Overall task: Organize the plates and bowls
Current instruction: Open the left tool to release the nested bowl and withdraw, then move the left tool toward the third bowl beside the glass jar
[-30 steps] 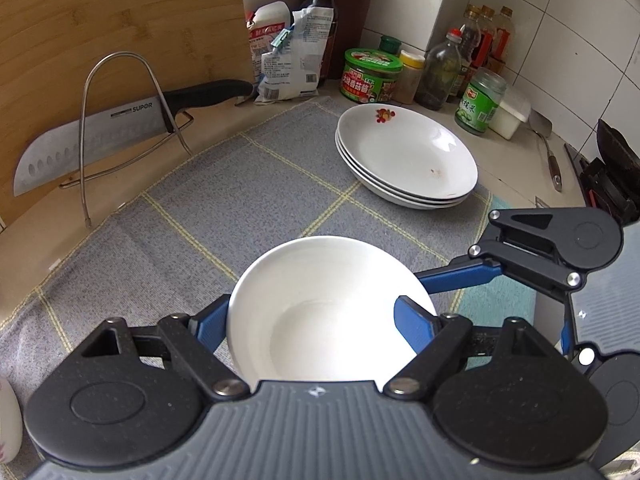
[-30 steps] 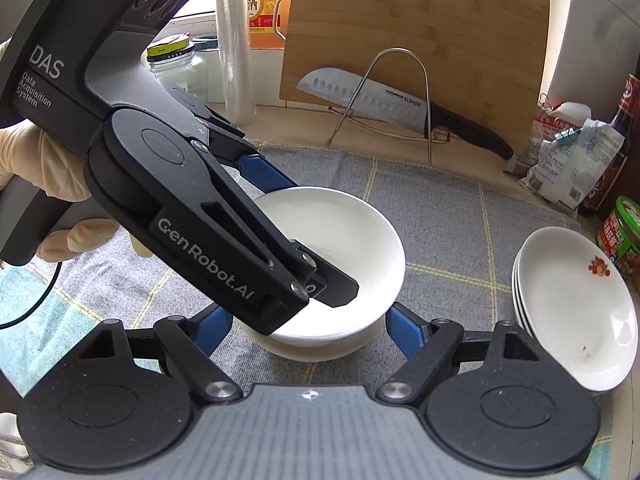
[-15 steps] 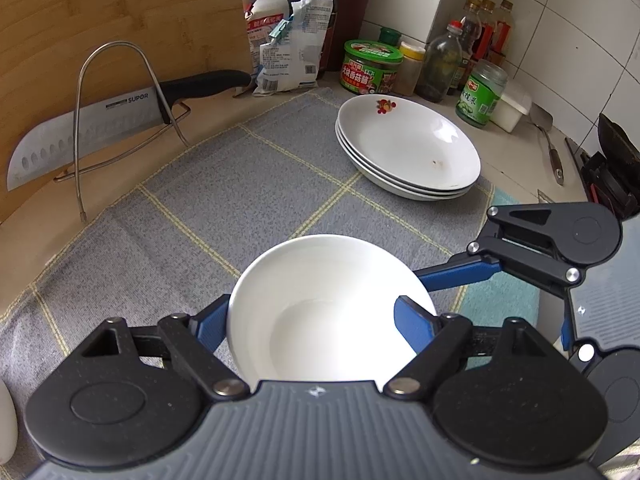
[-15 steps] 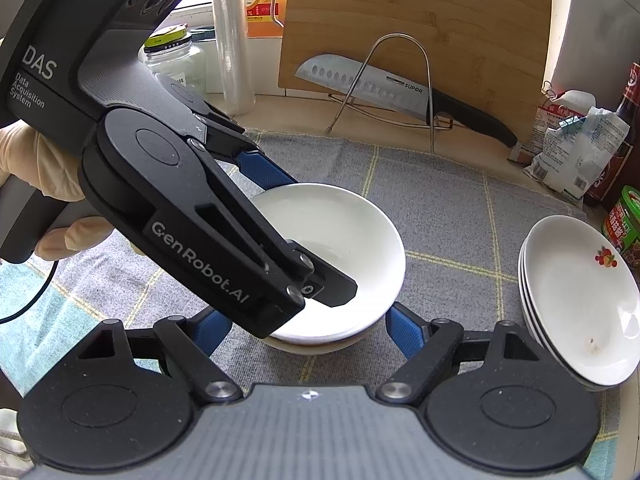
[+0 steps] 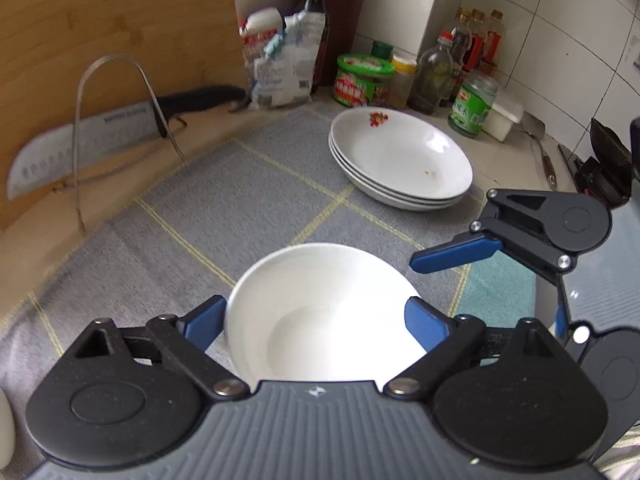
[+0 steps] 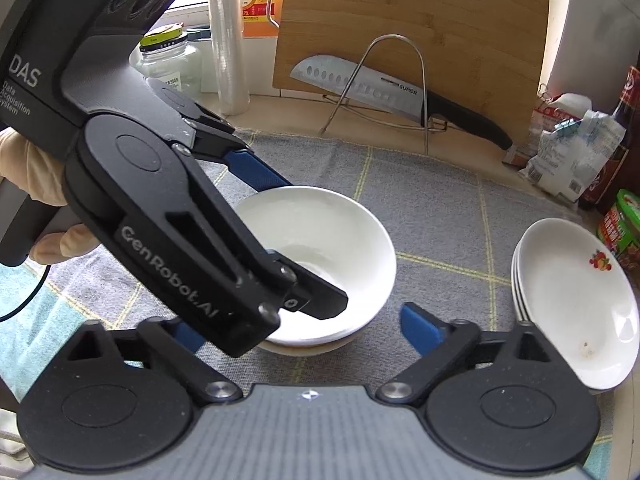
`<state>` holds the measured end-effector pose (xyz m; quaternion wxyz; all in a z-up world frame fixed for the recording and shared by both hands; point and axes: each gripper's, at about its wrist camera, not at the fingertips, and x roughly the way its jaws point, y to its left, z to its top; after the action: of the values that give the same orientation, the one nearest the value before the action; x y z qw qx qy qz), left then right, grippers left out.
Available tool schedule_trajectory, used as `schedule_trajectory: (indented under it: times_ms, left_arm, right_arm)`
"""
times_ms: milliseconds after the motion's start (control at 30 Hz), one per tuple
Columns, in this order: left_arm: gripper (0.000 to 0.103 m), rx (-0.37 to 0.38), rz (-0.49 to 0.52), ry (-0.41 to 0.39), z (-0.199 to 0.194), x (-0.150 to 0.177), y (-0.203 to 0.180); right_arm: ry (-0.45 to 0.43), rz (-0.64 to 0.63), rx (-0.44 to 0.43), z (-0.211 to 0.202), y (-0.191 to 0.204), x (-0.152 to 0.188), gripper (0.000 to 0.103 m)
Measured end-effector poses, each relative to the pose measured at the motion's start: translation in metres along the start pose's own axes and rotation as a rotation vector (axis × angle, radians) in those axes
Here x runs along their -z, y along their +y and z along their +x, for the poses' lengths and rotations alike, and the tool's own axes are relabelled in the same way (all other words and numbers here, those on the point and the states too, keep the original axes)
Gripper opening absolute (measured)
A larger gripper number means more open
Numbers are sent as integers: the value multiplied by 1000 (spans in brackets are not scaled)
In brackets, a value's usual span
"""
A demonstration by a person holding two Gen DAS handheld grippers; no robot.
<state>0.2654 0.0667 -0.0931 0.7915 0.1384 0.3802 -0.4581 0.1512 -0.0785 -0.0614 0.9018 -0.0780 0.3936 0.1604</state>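
Bowl (image 5: 320, 304) sits between both grippers' just-opened fingers (image 5: 204, 320), gripped by neither.

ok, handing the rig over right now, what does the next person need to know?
Left gripper: jaws have just been opening and straddle the white bowl; they look released.
Right gripper: jaws have just been opening wide, bowl between them, gap visible.
Things: the white bowl sits nested in a second bowl on the grey mat; three white plates are stacked to its right.
Done: bowls nested, plates stacked.
Left: back both grippers off.
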Motion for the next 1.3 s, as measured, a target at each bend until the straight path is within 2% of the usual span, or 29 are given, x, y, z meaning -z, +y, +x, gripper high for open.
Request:
schedule_trajectory:
  times_ms: [167, 300, 500, 667, 800, 1033, 1300]
  left_arm:
    - [101, -92, -20, -136, -31, 12, 0]
    - [102, -194, -108, -194, -55, 28, 8]
    - [102, -366, -271, -208, -80, 59, 26]
    - [102, -457, -402, -203, -102, 85, 43]
    - [102, -500, -416, -208, -121, 96, 56]
    - [102, -529, -431, -189, -133, 103, 94]
    - [102, -494, -407, -145, -132, 102, 147]
  right_arm:
    - [-13, -1, -7, -7, -4, 1, 103]
    - [-29, -7, -34, -12, -9, -3, 103]
    - [-65, -74, -96, -12, -8, -21, 103]
    - [-94, -136, -179, -6, 6, -40, 103]
    - [-106, -190, -221, 2, 29, -53, 103]
    - [-116, -257, -257, 15, 71, -74, 103]
    - [-101, -255, -245, 48, 110, -100, 103]
